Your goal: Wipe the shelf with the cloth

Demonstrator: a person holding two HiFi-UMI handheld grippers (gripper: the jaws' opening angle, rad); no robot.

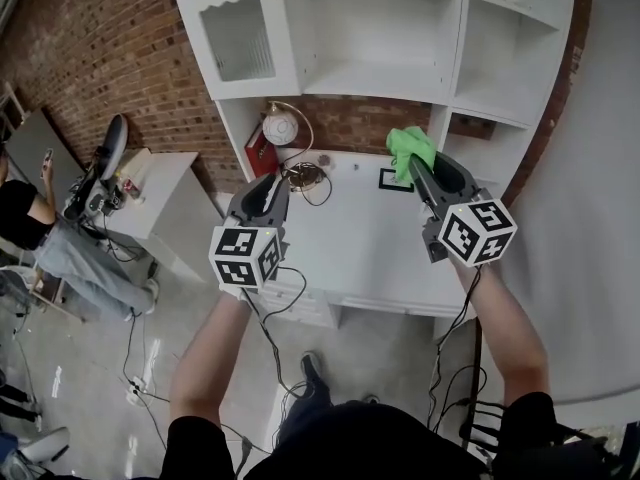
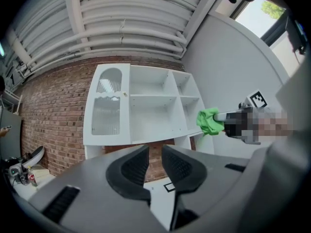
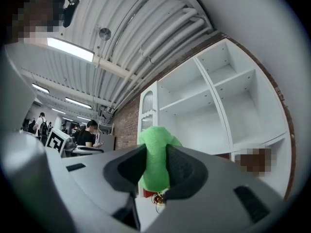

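Observation:
The white shelf unit (image 1: pixel 380 28) stands on a white desk (image 1: pixel 370 258) against a brick wall, with open compartments and a glazed door at its left. My right gripper (image 1: pixel 418 173) is shut on a bright green cloth (image 1: pixel 410 148), held above the desk's back right, just below the shelf's lower right compartments. The cloth (image 3: pixel 155 159) fills the gap between the right gripper's (image 3: pixel 156 171) jaws, with the shelf (image 3: pixel 214 110) beyond. My left gripper (image 1: pixel 275 183) hovers over the desk's left side. Its jaws stand close together around nothing (image 2: pixel 154 166), facing the shelf (image 2: pixel 146 115), and the cloth (image 2: pixel 209 121) shows to their right.
Under the shelf, a white globe lamp (image 1: pixel 281 126), a red book (image 1: pixel 262 153) and tangled cables (image 1: pixel 305 178) sit at the desk's back left. A black-outlined square (image 1: pixel 393 180) lies near the cloth. A person (image 1: pixel 40 228) sits at a side table (image 1: pixel 150 198) to the left.

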